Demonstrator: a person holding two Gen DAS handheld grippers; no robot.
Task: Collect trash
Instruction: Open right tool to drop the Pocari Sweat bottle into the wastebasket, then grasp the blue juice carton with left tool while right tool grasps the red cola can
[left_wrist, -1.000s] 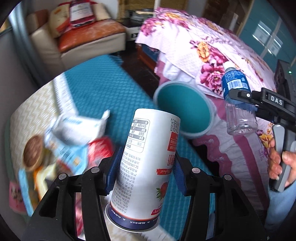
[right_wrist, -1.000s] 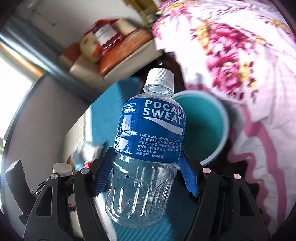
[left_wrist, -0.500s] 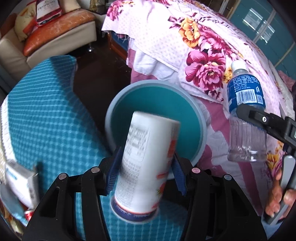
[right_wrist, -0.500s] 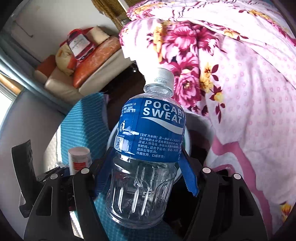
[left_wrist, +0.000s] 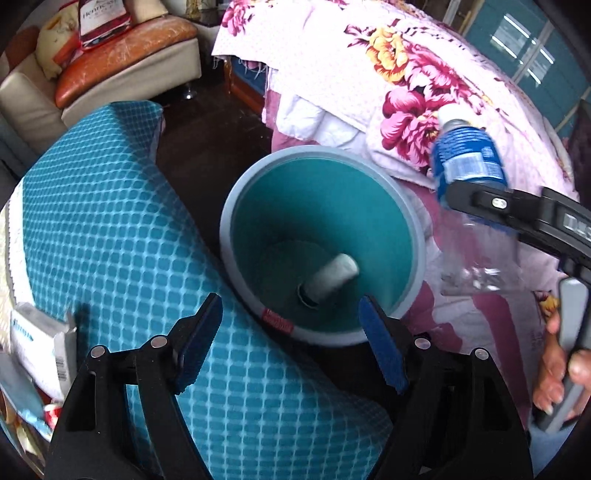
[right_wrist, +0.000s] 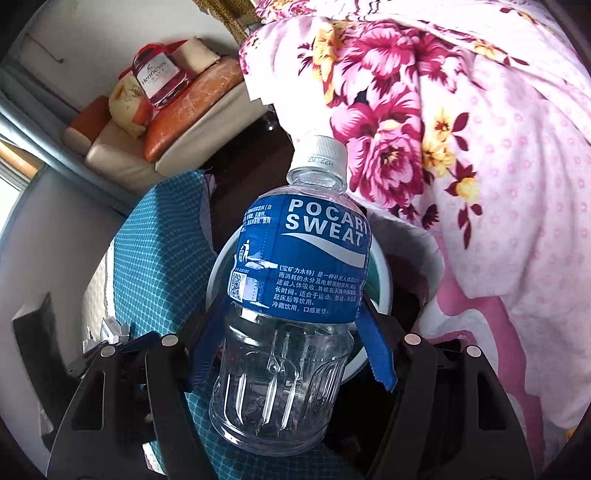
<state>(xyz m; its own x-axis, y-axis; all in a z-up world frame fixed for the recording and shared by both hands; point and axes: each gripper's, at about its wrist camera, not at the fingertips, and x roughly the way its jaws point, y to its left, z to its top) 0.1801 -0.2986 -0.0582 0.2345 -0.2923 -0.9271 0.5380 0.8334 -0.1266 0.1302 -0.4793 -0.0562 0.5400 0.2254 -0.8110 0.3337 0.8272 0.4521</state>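
Note:
A teal bin with a grey rim (left_wrist: 229, 225) stands on the dark floor between the blue-covered table and the bed. The white can (left_wrist: 332, 277) lies on its side at the bin's bottom. My left gripper (left_wrist: 290, 334) hangs above the bin's near rim, its jaws opening with nothing between them. My right gripper (right_wrist: 291, 343) is shut on an empty clear bottle with a blue label (right_wrist: 306, 258) and white cap, held upright over the bin's rim (right_wrist: 216, 273). In the left wrist view the same bottle (left_wrist: 467, 166) hovers at the bin's right side.
A table under a blue chequered cloth (left_wrist: 96, 229) lies left of the bin, with wrappers and a white packet (left_wrist: 40, 343) on its left edge. The floral bedspread (left_wrist: 424, 81) rises right of the bin. A cream sofa (left_wrist: 122, 70) stands at the back left.
My left gripper swung from the table over the bin, then its jaws spread and the white can dropped into the bin. The right gripper carried the bottle nearer the bin.

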